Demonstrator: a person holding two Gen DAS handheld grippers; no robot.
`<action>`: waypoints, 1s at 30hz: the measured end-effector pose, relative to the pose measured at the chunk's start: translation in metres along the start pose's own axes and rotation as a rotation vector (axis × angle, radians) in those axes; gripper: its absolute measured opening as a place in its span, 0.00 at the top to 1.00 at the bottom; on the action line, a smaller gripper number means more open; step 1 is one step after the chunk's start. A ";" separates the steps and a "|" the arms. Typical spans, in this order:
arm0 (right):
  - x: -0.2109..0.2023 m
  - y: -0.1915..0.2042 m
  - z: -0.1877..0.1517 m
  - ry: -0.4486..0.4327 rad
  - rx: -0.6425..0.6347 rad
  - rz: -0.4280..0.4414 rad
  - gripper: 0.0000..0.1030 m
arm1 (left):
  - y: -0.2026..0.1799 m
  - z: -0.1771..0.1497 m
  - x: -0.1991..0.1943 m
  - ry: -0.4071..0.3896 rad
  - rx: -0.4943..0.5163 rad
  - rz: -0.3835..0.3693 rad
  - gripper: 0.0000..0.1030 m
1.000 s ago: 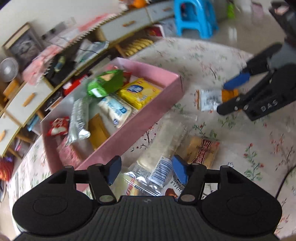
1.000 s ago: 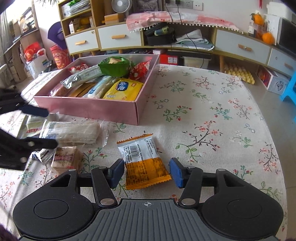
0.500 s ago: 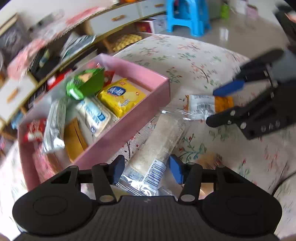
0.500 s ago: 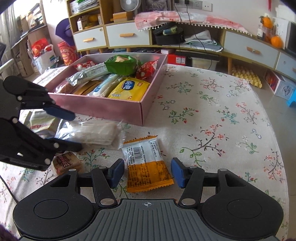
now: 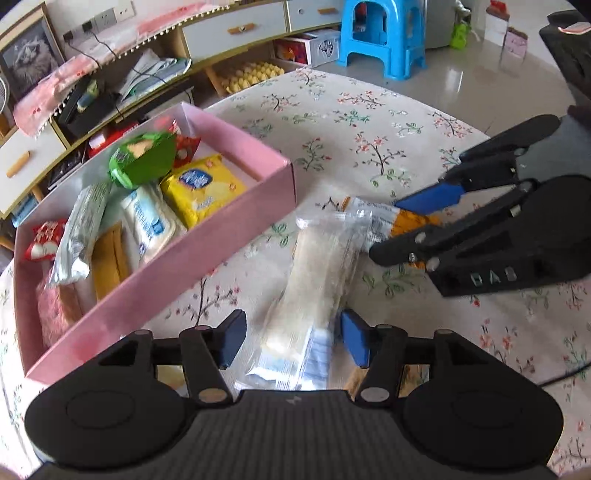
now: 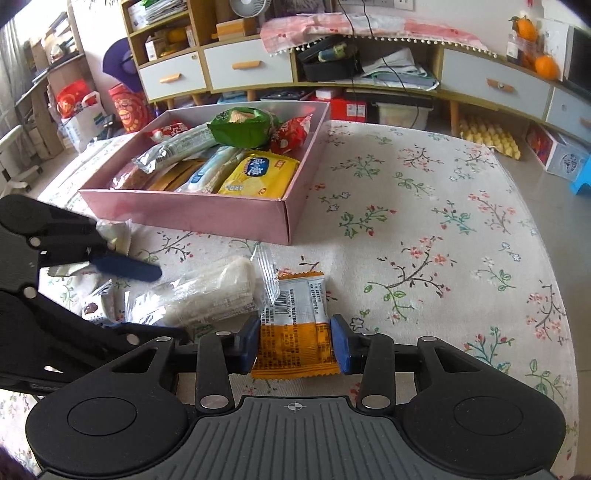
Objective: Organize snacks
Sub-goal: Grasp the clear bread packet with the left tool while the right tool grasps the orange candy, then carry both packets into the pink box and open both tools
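Note:
A pink box (image 5: 192, 273) (image 6: 207, 218) on the floral tablecloth holds several snack packs. My left gripper (image 5: 293, 341) is open around the near end of a long clear pack of white wafers (image 5: 317, 280), which lies on the cloth; the pack also shows in the right wrist view (image 6: 210, 291). My right gripper (image 6: 293, 345) has its pads against both sides of an orange and white snack packet (image 6: 295, 328), which lies on the cloth. That packet (image 5: 406, 223) sits between the right gripper's fingers in the left wrist view.
Small loose snacks (image 6: 98, 306) lie left of the wafer pack, under the left gripper's arm (image 6: 44, 258). Low cabinets (image 6: 258, 66) stand behind the table. A blue stool (image 5: 382, 35) stands on the floor beyond the table edge.
My left gripper moved forward along the wafer pack, which slid toward the orange packet. My right gripper moved forward and closed in on the orange packet.

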State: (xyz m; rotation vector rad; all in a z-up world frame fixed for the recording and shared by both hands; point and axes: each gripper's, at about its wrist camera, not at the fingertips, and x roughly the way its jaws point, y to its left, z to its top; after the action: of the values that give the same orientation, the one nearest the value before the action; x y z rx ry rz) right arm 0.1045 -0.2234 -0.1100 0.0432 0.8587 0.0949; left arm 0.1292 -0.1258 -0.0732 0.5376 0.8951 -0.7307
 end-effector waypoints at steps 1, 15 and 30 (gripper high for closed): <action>0.000 -0.001 0.000 0.001 0.004 -0.004 0.62 | -0.001 0.002 0.002 -0.002 -0.005 0.000 0.49; -0.026 -0.018 0.017 -0.033 0.157 0.023 0.62 | 0.021 -0.002 -0.032 -0.052 -0.263 -0.046 0.76; -0.021 -0.004 0.071 -0.092 0.333 0.163 0.62 | 0.103 0.012 -0.048 -0.080 -0.538 0.023 0.79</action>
State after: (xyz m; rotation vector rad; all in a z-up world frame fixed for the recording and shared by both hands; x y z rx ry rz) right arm 0.1449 -0.2293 -0.0485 0.4277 0.7709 0.1010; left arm 0.1934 -0.0523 -0.0142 0.0406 0.9618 -0.4585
